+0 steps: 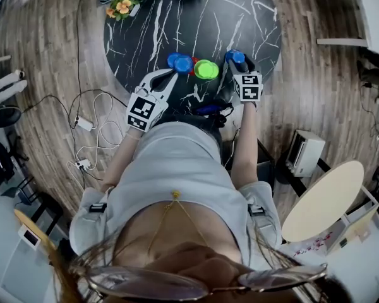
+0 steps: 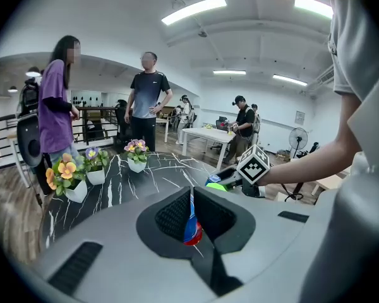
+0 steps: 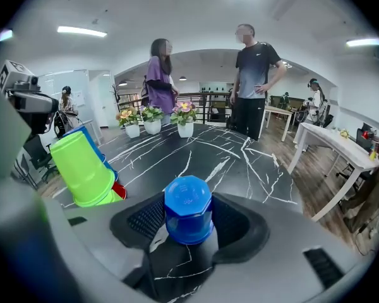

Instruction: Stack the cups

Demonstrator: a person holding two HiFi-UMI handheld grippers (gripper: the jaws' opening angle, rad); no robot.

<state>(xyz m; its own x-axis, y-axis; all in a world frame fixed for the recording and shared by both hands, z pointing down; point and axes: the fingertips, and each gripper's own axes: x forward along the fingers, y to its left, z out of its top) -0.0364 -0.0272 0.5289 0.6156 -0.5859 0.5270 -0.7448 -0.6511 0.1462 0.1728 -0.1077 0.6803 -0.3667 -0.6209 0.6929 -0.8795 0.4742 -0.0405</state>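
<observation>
The left hand-held gripper (image 1: 170,74) is pinched tight on the wall of what look like nested blue and red plastic cups (image 2: 191,227). A lime-green plastic cup (image 3: 82,166) leans tilted against them. The right hand-held gripper (image 1: 239,63) clasps an upturned blue plastic cup (image 3: 188,210), near the others but not yet stacked, so the task seems roughly midway. The black marbled tabletop (image 3: 240,163) lies open beyond, and white flower pots (image 3: 153,127) line its far edge.

Item count, table (image 1: 240,17) area.
Blue cup (image 3: 188,210): three. Green cup (image 3: 82,169): one. Red cup (image 3: 118,190): one, mostly hidden. Flower pot (image 3: 153,126): three. Standing person (image 3: 256,81): two beside the table; those further back are too small to count.
</observation>
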